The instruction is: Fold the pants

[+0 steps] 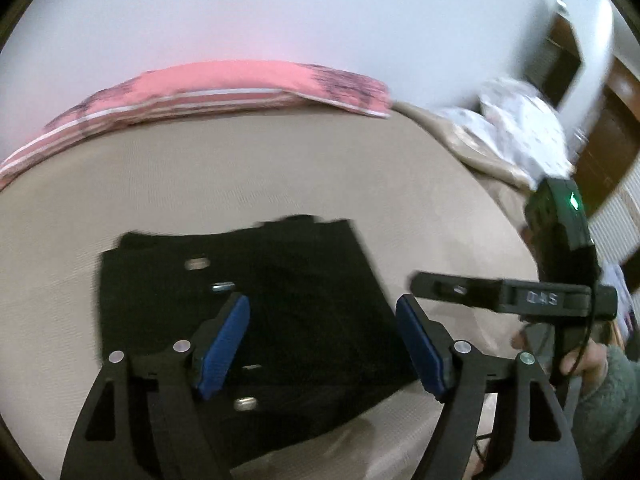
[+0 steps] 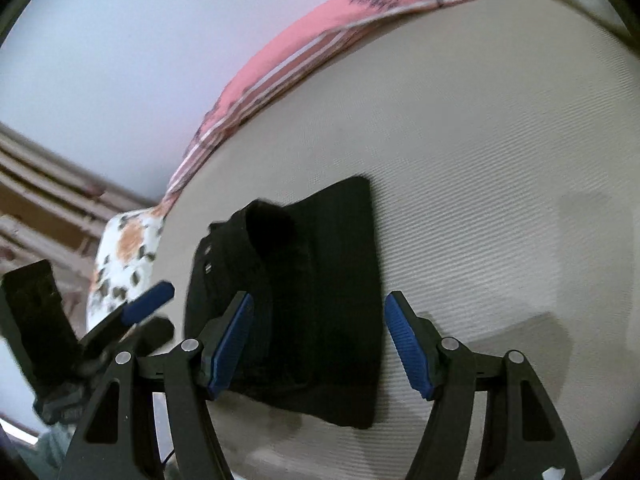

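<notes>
Folded black fabric pants (image 1: 256,312) on the beige ribbed bed (image 1: 200,180), near its front edge.

We see the left claw (image 1: 324,344) and right claw (image 2: 318,346) above the pants, jaws apart, gripping nothing.

Beige bed (image 1: 240,168), pale wall (image 1: 280,12), pink pillow (image 1: 224,84)

The left tool (image 1: 322,344) points steeply downward, its blue pads (image 1: 224,346) spread wide apart with nothing pressed between them; the right tool (image 2: 318,350) tilts down likewise, jaws parted and gripping nothing. A hand (image 1: 580,360) in a grey-green sleeve (image 1: 612,396) grasps the right tool's handle.
</notes>
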Demonstrator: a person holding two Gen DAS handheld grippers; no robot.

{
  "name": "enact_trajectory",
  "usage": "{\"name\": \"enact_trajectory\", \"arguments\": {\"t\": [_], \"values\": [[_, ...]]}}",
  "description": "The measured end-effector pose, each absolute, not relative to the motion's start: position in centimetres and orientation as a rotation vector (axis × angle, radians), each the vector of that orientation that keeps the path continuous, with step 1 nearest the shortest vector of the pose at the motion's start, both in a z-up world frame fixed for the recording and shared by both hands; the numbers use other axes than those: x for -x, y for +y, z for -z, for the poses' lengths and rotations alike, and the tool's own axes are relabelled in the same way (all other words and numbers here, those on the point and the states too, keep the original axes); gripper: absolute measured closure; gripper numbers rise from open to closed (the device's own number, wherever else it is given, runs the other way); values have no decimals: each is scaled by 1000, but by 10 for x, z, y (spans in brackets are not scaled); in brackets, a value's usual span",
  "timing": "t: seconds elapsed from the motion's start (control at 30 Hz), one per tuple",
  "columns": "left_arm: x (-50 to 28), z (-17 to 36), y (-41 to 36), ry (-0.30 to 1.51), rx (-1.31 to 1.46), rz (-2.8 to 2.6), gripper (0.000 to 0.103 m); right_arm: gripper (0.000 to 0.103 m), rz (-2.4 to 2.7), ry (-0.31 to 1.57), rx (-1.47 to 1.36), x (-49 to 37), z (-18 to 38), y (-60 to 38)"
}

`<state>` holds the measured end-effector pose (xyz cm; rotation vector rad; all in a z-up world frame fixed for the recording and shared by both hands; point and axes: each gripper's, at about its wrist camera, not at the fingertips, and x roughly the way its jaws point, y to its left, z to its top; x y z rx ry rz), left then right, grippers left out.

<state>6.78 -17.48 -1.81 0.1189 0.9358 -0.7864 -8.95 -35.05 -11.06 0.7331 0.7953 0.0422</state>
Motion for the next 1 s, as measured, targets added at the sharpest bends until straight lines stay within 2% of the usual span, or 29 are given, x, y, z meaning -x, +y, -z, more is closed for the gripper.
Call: {"name": "enact_trajectory", "arguments": {"t": [0.43,0.57,0.63,0.73,1.0], "values": [[-124,71,-52,1036,24,414,27,37,-270,932,-700,24,139,-332],[-128,84,-41,1062,40,381,27,45,-316,945,-708,14,146,-336],[-129,89,-43,1078,41,381,27,45,-331,944,-710,9,148,-337],[-130,98,-44,1094,38,381,27,53,-361,932,-710,-2,149,-336],[-131,105,-50,1094,18,379,27,57,-427,928,-699,-23,150,-327]]}}
